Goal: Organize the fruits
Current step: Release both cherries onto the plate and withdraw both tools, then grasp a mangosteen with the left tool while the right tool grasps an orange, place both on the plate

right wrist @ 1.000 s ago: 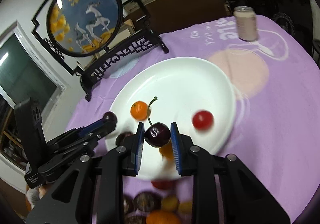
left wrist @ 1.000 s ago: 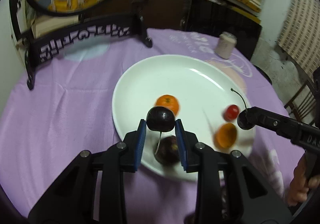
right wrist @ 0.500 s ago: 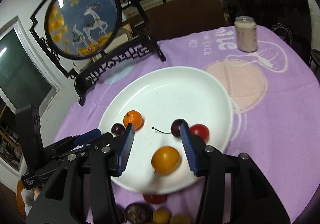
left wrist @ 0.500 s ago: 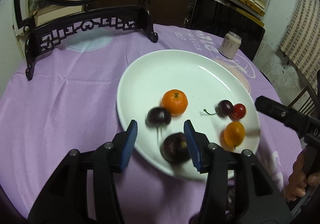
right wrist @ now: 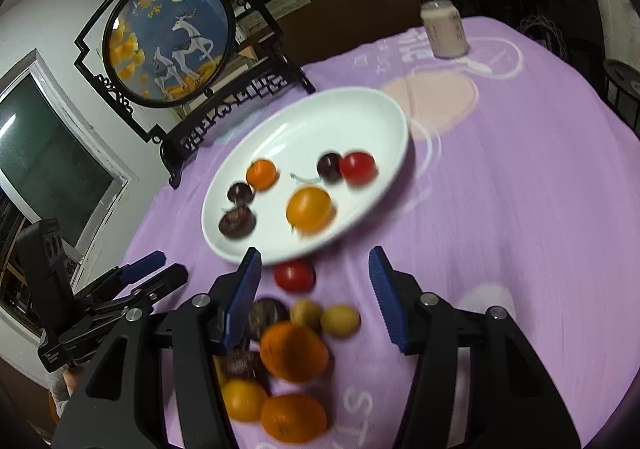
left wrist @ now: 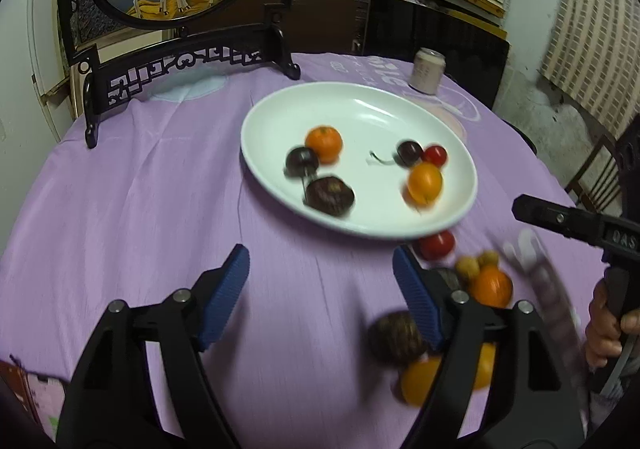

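Several loose fruits lie on the table low in the right wrist frame, beneath the right gripper, whose empty fingers are opening, nearer than the left gripper, likewise opening and empty.

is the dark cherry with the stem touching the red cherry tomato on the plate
Touching. In the right wrist view the dark cherry and the red cherry tomato on the white plate meet with no plate showing between them.
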Tool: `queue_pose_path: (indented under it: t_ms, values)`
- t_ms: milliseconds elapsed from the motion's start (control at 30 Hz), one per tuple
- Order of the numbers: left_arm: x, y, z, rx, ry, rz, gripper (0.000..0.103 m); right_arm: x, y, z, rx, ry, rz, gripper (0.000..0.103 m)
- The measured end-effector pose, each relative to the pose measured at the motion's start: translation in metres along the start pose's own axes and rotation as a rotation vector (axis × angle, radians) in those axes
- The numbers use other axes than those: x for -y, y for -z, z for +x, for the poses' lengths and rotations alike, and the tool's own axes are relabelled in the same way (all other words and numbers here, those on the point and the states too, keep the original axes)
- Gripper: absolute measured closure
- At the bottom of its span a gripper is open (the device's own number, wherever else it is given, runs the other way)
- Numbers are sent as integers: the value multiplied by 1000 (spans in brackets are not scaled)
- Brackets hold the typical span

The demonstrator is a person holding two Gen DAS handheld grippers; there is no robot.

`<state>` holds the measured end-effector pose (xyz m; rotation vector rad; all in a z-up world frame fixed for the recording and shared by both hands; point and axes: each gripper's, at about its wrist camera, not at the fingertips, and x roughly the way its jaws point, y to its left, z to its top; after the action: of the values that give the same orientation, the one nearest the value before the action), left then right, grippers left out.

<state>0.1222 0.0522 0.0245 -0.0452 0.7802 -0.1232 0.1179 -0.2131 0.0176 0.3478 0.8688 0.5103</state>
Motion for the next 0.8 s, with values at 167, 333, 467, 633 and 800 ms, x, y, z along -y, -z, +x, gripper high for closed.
queue_pose_path:
  t_ms: [167, 333, 467, 633, 800]
  values:
    - [8, 18, -6, -27, 49, 33, 24, 8, 10, -8, -2, -14, 29, 44]
    - [18, 23, 0, -62, 87, 72, 24, 17, 8, -12, 8, -13, 64, 44]
    - [23, 28, 9, -96, 77, 97, 24, 21, 7, -12, 7, -11, 84, 44]
    - [17, 26, 18, -87, -52, 113, 12, 19, 7, -12, 4, -10, 70, 44]
    - [-16, 17, 17, -59, -180, 7, 15, 20, 6, -12, 4, -15, 72, 44]
